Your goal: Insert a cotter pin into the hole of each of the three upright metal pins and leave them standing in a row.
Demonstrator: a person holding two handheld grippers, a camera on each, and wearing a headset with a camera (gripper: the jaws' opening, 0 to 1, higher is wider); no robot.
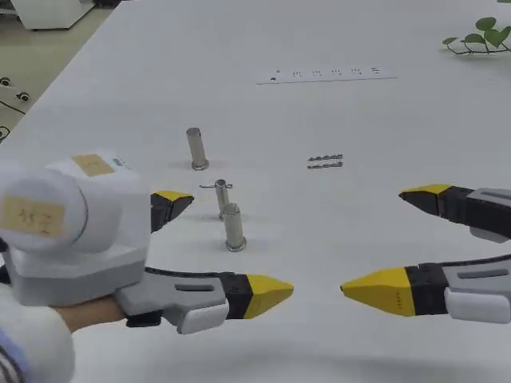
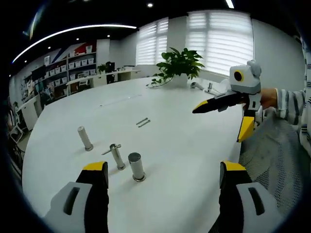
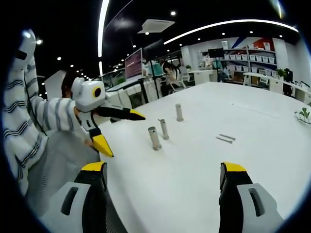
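Three upright metal pins stand in a row on the white table: the far pin (image 1: 196, 149), the middle pin (image 1: 223, 199) with a cotter pin (image 1: 211, 186) through its hole, and the near pin (image 1: 233, 227). Two loose cotter pins (image 1: 325, 161) lie to the right of them. My left gripper (image 1: 227, 243) is open at the near left, just beside the near pin, with nothing between its jaws. My right gripper (image 1: 387, 239) is open at the near right, also holding nothing. The same pins appear in the left gripper view (image 2: 136, 166) and the right gripper view (image 3: 154, 138).
A white strip with small dark marks (image 1: 326, 75) lies farther back on the table. A green plant (image 1: 481, 36) sits at the far right edge. Bare table (image 1: 319, 239) lies between the two grippers.
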